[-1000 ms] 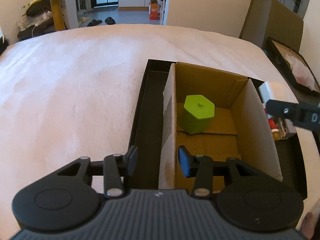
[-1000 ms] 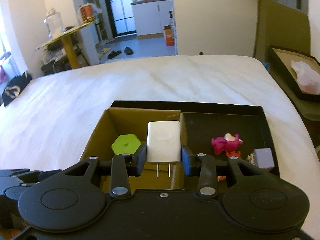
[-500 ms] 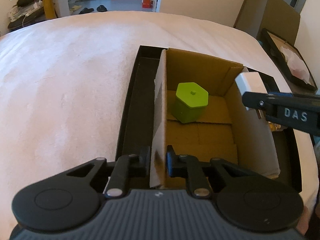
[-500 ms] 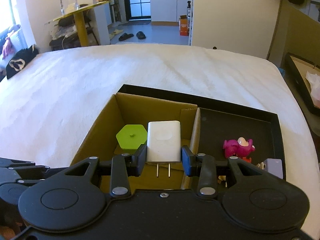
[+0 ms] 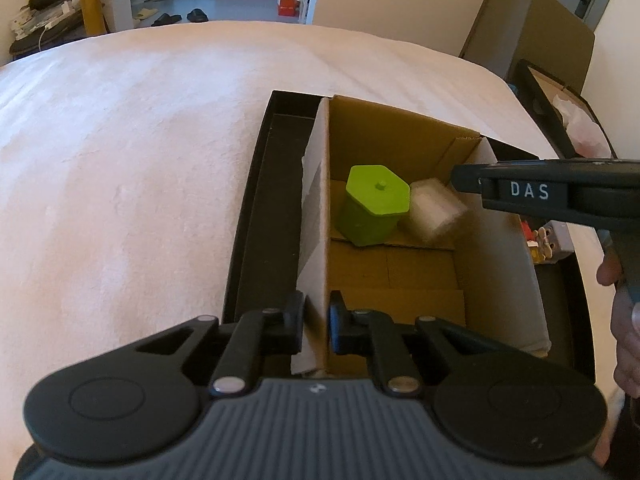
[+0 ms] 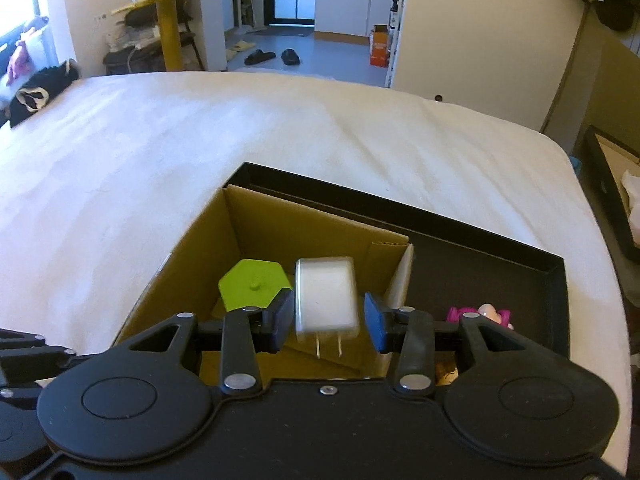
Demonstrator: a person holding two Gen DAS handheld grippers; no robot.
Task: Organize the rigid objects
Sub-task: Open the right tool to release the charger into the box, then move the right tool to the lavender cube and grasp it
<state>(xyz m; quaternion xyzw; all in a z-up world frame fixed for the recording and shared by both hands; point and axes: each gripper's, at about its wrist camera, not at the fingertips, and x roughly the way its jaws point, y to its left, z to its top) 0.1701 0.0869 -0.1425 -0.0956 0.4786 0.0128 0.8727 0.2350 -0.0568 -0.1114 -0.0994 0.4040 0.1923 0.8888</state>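
Where the left gripper (image 5: 316,326) sits lowest in its own view, its jaws are clamped narrow on the left wall of the cardboard box (image 5: 316,216), one pad outside and one inside. The right gripper (image 6: 327,316) hangs over the same box with its jaws opening; the white charger (image 6: 326,294) is between the pads, blurred, with a visible gap on the right side and its two prongs pointing toward the camera. In the left view that charger (image 5: 432,214) shows as a blurred white block low inside the box, just beside the green hexagonal container (image 5: 372,210), which stands upright on the box floor toward the far end.

The only readable writing is "DAS" in white letters on the side of the right gripper's arm (image 5: 528,191).

The box stands in a black tray (image 6: 480,272), its left wall just beside the tray's left rim, leaving a narrow empty channel there. The near half of the box floor is bare. To the right of the box the tray floor is mostly open; a pink toy (image 6: 480,315) and a grey block (image 5: 560,236) with small bits lie near the near right part. A person's fingers (image 5: 624,320) show at the right edge.

Beyond the tray, the white bedcover (image 6: 200,152) stretches wide and bare to its far edge. Past it, an orange carton (image 6: 379,46) carries print too small to read.
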